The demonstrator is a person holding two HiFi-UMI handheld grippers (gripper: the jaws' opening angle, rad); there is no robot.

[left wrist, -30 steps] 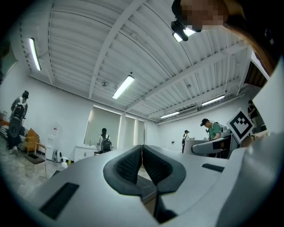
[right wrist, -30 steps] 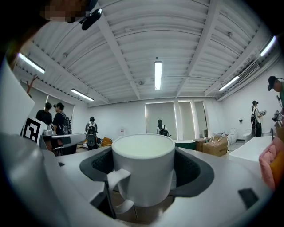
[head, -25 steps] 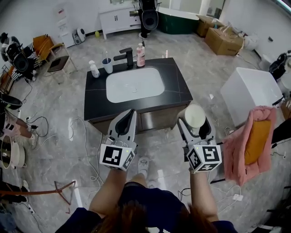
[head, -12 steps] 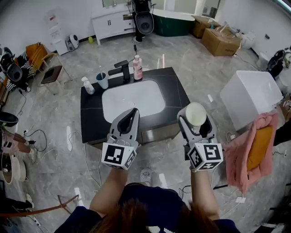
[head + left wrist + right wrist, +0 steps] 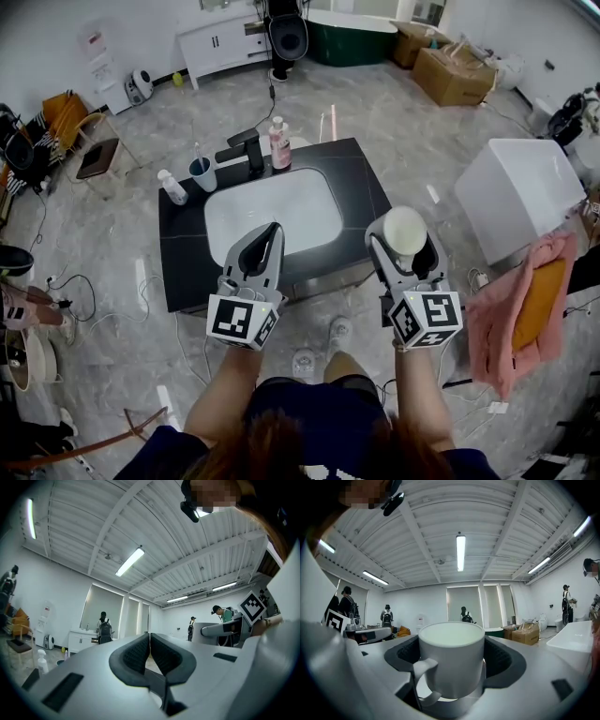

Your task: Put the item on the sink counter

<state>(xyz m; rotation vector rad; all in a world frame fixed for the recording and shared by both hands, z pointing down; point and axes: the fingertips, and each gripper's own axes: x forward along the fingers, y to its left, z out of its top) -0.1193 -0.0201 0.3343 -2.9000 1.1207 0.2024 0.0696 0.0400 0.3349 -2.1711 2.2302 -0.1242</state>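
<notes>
In the head view, the right gripper (image 5: 405, 240) carries a round white ceramic mug (image 5: 404, 231) off the surface, at the front right corner of the glossy black sink counter (image 5: 180, 267) with its rounded white basin (image 5: 272, 214), while the left gripper (image 5: 265, 240) points at the counter's front edge. The left gripper view shows its ribbed black pads (image 5: 136, 654) pressed together with nothing between them. The right gripper view shows the jaws clamped on the smooth cylindrical mug, its looped handle turned towards the camera.
</notes>
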